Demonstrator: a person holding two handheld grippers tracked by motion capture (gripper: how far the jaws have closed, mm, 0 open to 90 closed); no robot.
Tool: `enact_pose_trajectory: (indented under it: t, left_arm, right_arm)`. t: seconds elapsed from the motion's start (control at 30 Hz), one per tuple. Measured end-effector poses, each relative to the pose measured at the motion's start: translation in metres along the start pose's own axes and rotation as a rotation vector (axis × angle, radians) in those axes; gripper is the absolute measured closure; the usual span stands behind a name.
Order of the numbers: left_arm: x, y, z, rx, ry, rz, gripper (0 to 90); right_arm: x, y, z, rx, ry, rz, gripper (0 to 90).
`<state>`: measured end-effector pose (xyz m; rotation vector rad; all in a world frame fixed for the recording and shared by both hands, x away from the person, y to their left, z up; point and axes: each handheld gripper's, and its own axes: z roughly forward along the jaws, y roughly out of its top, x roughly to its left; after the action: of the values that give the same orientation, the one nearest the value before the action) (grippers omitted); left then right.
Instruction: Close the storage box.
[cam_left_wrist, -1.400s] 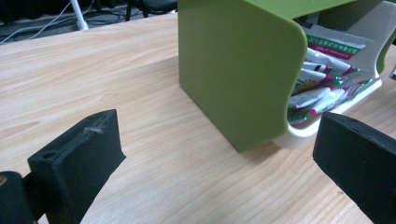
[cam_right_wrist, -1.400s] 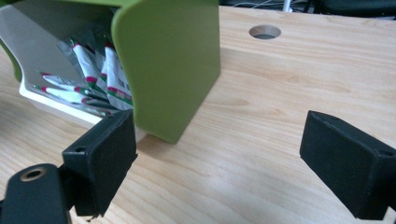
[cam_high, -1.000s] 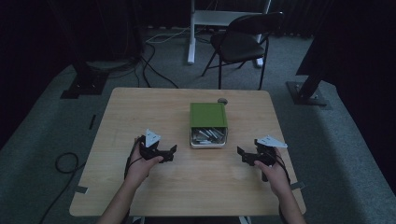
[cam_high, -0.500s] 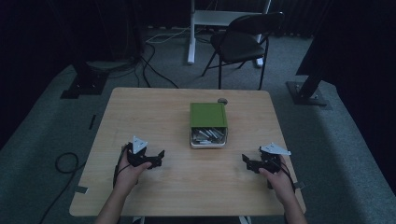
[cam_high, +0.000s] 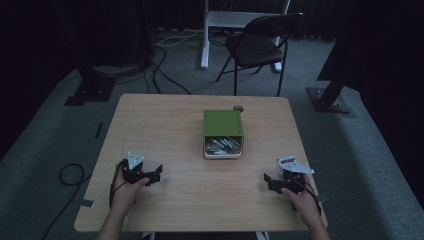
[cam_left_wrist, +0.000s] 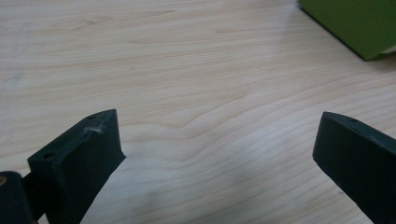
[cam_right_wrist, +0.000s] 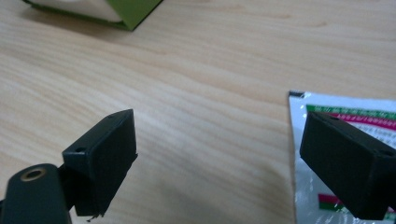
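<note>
So both grippers sit low at the near edge of the worktop (cam_high: 165, 120), left gripper (cam_high: 150, 176) at about 7 o'clock and right gripper (cam_high: 272, 181) at about 5 o'clock. The fingers on both are spread wide and released, gripping nothing. The green box (cam_high: 223, 123) sits dead centre with its open tray of metal bits (cam_high: 223, 145) facing the person. In the right gripper view a white printed packet (cam_right_wrist: 327, 140) lies flat on the wood, right by 1 finger (cam_right_wrist: 348, 158), can't tell if it's touching. My read: nothing is picked up yet, so basically all the handling is left to do, probably starting with that packet.
</note>
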<state>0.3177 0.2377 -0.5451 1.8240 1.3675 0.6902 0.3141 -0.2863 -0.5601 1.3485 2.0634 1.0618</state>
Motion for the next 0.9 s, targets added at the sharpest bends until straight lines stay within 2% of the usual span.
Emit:
enact_pose_trajectory:
  t: [0.13,0.27,0.43,0.5,0.63,0.77,0.8,0.83,0.9]
  left_arm:
    - [0.008,-0.006,-0.002,0.021,0.004,-0.018,1.9]
    - [0.016,-0.012,-0.004,0.047,0.025,-0.04,1.9]
    - [0.023,-0.018,-0.009,0.067,0.075,-0.065,1.9]
    - [0.027,-0.02,-0.011,0.086,0.104,-0.073,1.9]
    - [0.033,-0.023,-0.015,0.084,0.132,-0.102,1.9]
    - [0.041,-0.028,-0.02,0.106,0.184,-0.127,1.9]
    - [0.041,-0.028,-0.02,0.106,0.184,-0.127,1.9]
    - [0.043,-0.03,-0.022,0.12,0.208,-0.132,1.9]
    - [0.045,-0.031,-0.023,0.126,0.213,-0.142,1.9]
  right_arm:
    - [-0.001,-0.004,0.0,0.016,-0.005,0.002,10.5]
    - [-0.002,-0.006,-0.001,0.029,-0.021,-0.017,10.6]
    - [-0.002,-0.006,-0.001,0.046,-0.019,-0.015,10.5]
    - [-0.001,-0.007,0.0,0.055,-0.013,-0.028,10.5]
    - [0.0,-0.006,0.001,0.072,-0.007,-0.039,10.6]
    - [0.002,-0.006,0.003,0.104,0.013,-0.065,13.4]
    - [0.002,-0.006,0.003,0.104,0.013,-0.065,13.4]
    - [0.002,-0.006,0.003,0.106,0.017,-0.057,13.0]
    - [0.001,-0.006,0.003,0.108,0.017,-0.053,12.9]
